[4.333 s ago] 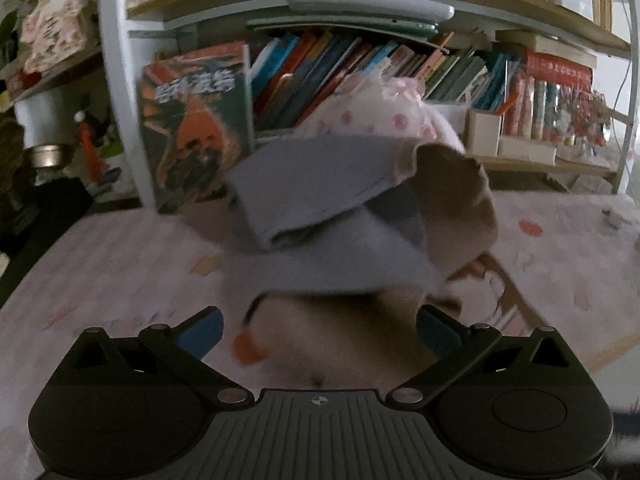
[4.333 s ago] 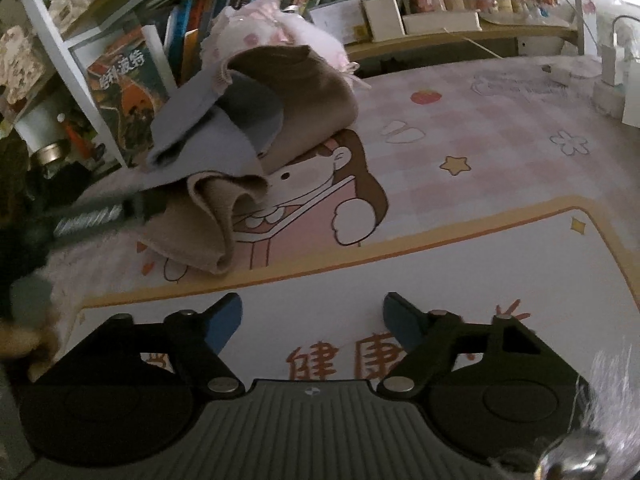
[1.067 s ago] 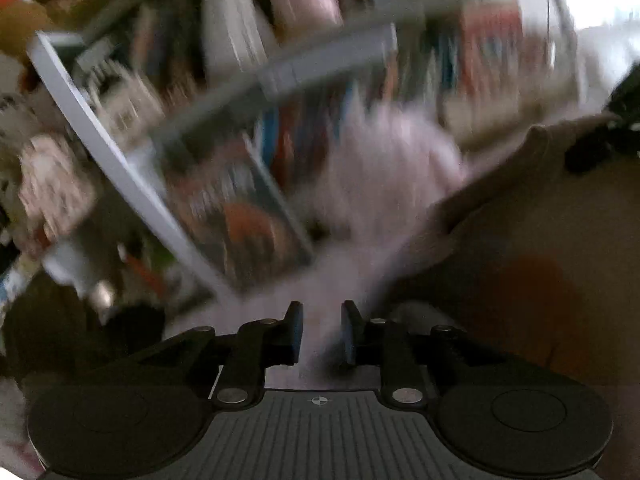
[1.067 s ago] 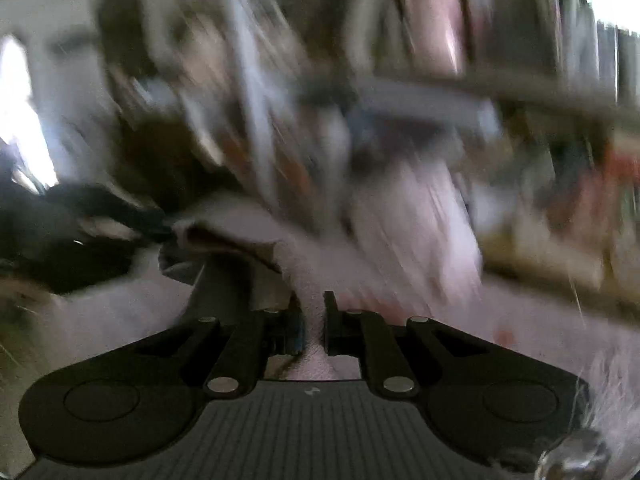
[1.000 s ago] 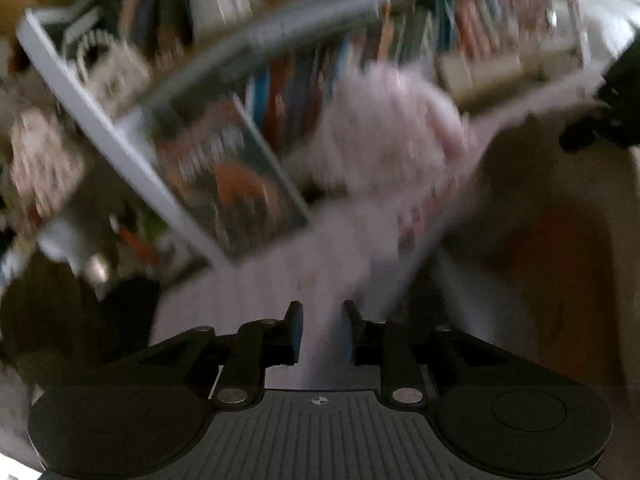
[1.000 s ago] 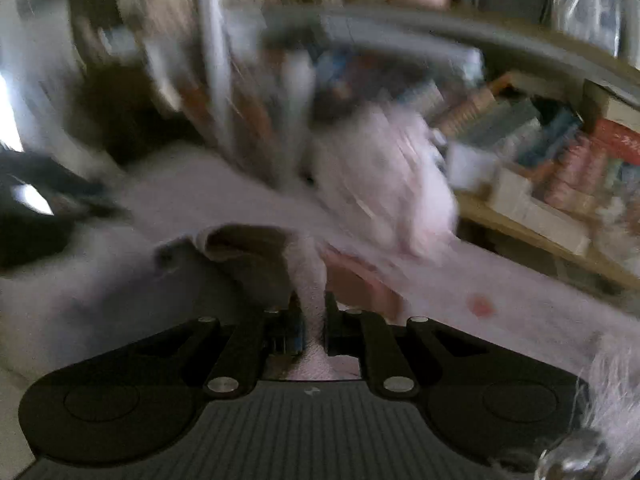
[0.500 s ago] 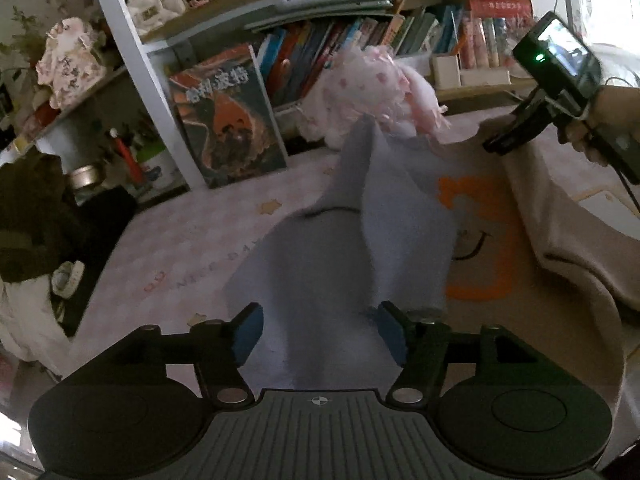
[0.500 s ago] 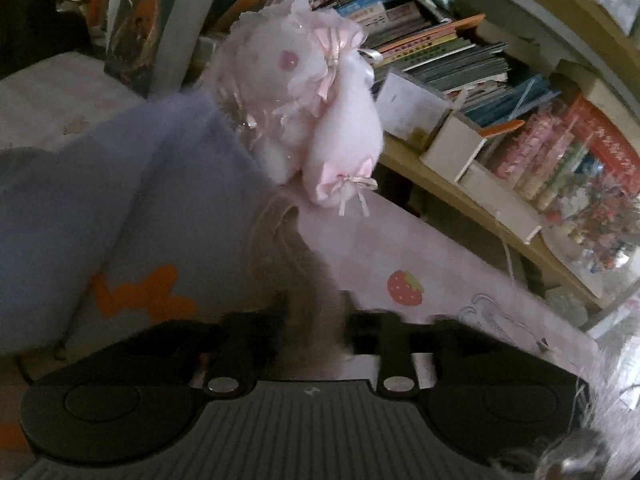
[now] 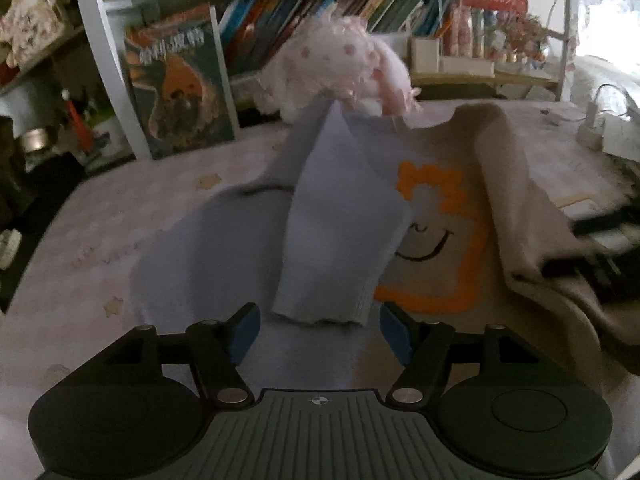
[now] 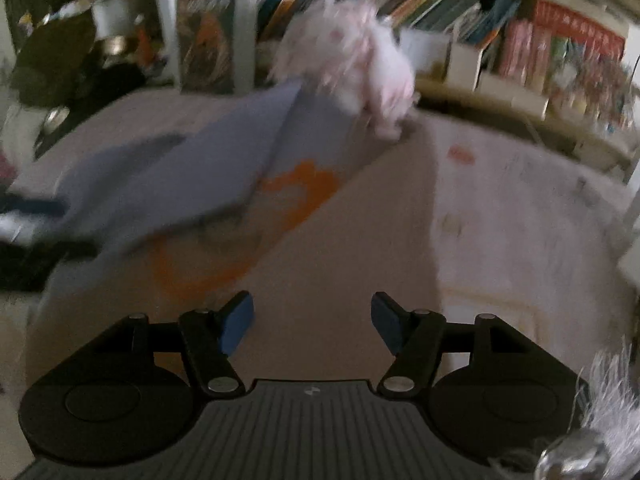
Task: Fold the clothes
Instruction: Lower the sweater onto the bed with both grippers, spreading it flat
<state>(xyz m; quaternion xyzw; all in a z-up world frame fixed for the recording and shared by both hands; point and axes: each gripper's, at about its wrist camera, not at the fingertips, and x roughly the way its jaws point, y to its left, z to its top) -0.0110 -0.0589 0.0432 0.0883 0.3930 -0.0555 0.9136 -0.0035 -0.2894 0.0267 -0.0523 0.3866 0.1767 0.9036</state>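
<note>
A sweater lies spread on the table, lavender on its left half (image 9: 224, 248) and tan on its right half (image 9: 516, 184), with an orange-framed smiling face (image 9: 432, 240) on the front. One lavender sleeve (image 9: 336, 232) is folded across the chest, its cuff just ahead of my left gripper (image 9: 320, 330), which is open and holds nothing. In the right wrist view the same sweater (image 10: 320, 248) is blurred; my right gripper (image 10: 312, 322) hovers open over its tan part. The other gripper (image 9: 600, 248) shows dark at the right edge of the left wrist view.
A pink plush toy (image 9: 340, 68) sits at the sweater's far end, against a bookshelf (image 9: 360, 12) full of books. A large book (image 9: 180, 92) leans on a white shelf post. A charger and cable (image 9: 596, 128) lie at the far right on the pink tablecloth (image 9: 120, 208).
Both grippers were shut on the sweater and swung it fast through the air. Now it lies spread flat and both grippers have opened and let go; the right one moved back.
</note>
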